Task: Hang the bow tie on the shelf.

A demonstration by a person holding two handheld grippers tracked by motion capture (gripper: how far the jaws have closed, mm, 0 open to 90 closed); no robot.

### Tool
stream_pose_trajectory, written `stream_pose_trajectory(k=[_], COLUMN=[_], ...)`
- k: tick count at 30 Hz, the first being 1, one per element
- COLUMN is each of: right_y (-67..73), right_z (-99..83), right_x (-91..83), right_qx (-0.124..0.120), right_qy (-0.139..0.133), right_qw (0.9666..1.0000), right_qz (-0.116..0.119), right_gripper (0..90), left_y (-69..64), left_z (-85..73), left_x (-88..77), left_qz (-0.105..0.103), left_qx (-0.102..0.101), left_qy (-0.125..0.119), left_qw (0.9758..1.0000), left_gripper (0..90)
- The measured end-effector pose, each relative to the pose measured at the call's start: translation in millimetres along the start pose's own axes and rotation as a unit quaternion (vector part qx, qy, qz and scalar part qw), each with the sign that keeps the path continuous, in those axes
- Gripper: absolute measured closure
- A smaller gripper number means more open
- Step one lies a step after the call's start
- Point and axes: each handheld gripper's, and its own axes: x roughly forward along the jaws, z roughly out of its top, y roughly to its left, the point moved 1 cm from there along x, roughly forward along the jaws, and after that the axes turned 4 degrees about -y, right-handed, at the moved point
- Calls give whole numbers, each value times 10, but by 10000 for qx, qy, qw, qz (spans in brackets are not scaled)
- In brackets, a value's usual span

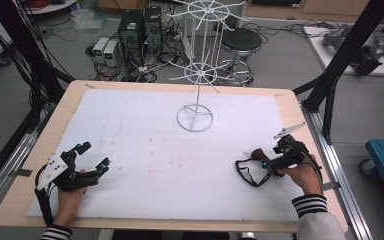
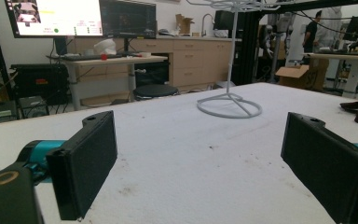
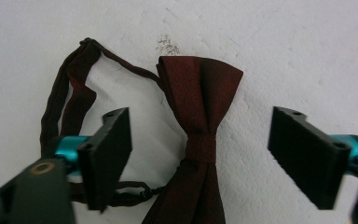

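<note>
A dark red bow tie (image 3: 200,93) lies flat on the white mat (image 1: 155,150) at the right side of the table, its thin strap (image 3: 70,88) looped out beside it. My right gripper (image 3: 200,119) is lowered over the tie, one jaw on each side of the knot. Neither pad touches the cloth, and the gripper is open. In the high view the bow tie (image 1: 260,154) shows just beyond the right gripper (image 1: 272,159). My left gripper (image 1: 94,155) rests low at the mat's front left, open with nothing between its jaws (image 2: 200,123).
A white wire stand (image 1: 195,117) with spoked rings rises from a ring base at the mat's far middle; the stand (image 2: 229,107) is also ahead in the left gripper view. Black frame posts (image 1: 330,80) flank the table. A stool (image 1: 240,40) and computers stand on the floor beyond.
</note>
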Motion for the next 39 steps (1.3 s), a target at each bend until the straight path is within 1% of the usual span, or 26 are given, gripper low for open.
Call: stream_pose_trajectory(k=[1, 2, 3, 4, 5, 8, 9, 12, 13, 17, 19, 20, 22, 27, 28, 30, 31, 33, 35, 36, 39], right_y=[-7, -15, -15, -18, -19, -27, -31, -32, -29, -25, -25, -25, -21, -28, -25, -28, -26, -27, -26, -21, -17], right_z=[2, 4, 4, 5, 4, 4, 1, 1, 2, 6, 9, 9, 7, 0, 0, -1, -5, -9, -18, -20, -20], right_x=[1, 12, 12, 15, 31, 45, 53, 68, 78, 97, 113, 113, 128, 156, 160, 162, 166, 171, 172, 172, 167], right_qx=[12, 18, 18, 24, 8, -6, -10, -7, -1, 39, -9, -9, 18, -26, -45, -92, -103, -114, -97, -165, -203], right_qy=[16, 73, 73, 107, 142, 195, 255, 297, 349, 392, 418, 418, 516, 627, 650, 638, 645, 644, 652, 624, 615], right_qw=[10000, 10000, 10000, 9999, 9999, 9998, 9996, 9995, 9993, 9992, 9991, 9991, 9986, 9980, 9978, 9979, 9978, 9978, 9978, 9979, 9979], right_qz=[-24, -64, -64, -91, -69, -94, -104, -119, -122, -105, -95, -95, -74, -109, -94, -77, -83, -61, -5, -60, -52], right_gripper=[250, 284, 284, 310, 332, 351, 376, 393, 410, 417, 448, 448, 459, 494, 522, 540, 588, 606, 685, 728, 747], left_y=[0, 0, 1, 1, 0, 2, 0, 1, 1, 1, 1, 1, 1, 1, 0, 0, 0, 0, 0, 1, 2], left_z=[0, 0, 0, 0, -1, -1, 0, 0, 0, -1, 0, 0, 0, -1, -1, -1, -1, -1, -1, 0, 0], left_x=[-1, -1, 0, -2, -2, -1, -1, -1, -1, -1, -2, -2, -2, -2, -1, -2, -2, -2, -2, -2, -2], left_qz=[10, 9, 1, 5, 5, 8, 8, -2, 8, 9, 5, 6, 5, 6, 5, 6, 5, 6, 6, 5, 6], left_qx=[-3, -5, 1, 3, 2, -2, -8, 2, -5, -3, 0, 1, -1, 2, -2, 2, 0, 3, 3, -2, 0], left_qy=[2, 2, 2, 9, 2, 4, 1, 3, 1, 3, 7, 6, 6, 3, 0, 2, 2, 3, 3, 5, 6], left_qw=[10000, 10000, 10000, 10000, 10000, 10000, 10000, 10000, 10000, 10000, 10000, 10000, 10000, 10000, 10000, 10000, 10000, 10000, 10000, 10000, 10000], left_gripper=[110, 110, 110, 110, 109, 110, 110, 110, 110, 110, 110, 110, 110, 110, 110, 109, 110, 110, 110, 110, 109])
